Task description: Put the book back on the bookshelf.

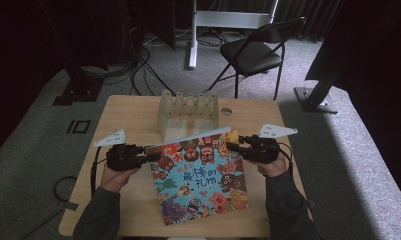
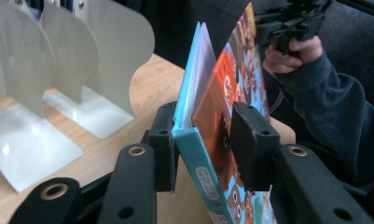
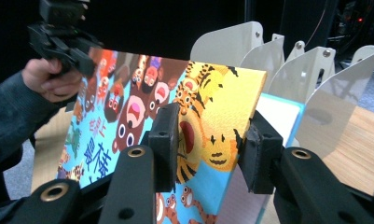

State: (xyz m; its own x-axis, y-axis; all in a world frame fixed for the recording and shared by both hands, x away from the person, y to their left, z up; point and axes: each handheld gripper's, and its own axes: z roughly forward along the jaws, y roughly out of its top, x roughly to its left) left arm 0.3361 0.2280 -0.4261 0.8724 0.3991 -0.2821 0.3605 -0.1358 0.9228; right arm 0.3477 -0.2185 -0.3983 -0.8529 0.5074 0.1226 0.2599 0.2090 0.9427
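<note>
Nearest the lens: the black jaws of the left gripper [image 2: 203, 147], pads clenched on the spine corner of a picture book [image 2: 231, 93]. The front cover sits against one pad, the blue back cover against the other, white pages fanned between.

The right gripper [image 3: 208, 144] straddles the book's opposite far corner, the yellow tiger patch. One pad lies flat on the cover. The other stands off behind the corner with a gap showing, so this one looks released, steadying at most.

From the high view, the book [image 1: 200, 180] has its far edge raised off the wooden table [image 1: 133, 112] while the near edge rests on the top. It leans back toward the person, whose two hands hold it from either side.

The white divider rack [image 1: 188, 112] stands just beyond the book, toward the table's far side. Its slots hold nothing that I can see.

Judgement: pickup is partly done, one firm grip and the far edge up. Left to do, by the look of it: stand the book upright, carry it over, and slide it into a rack slot.
</note>
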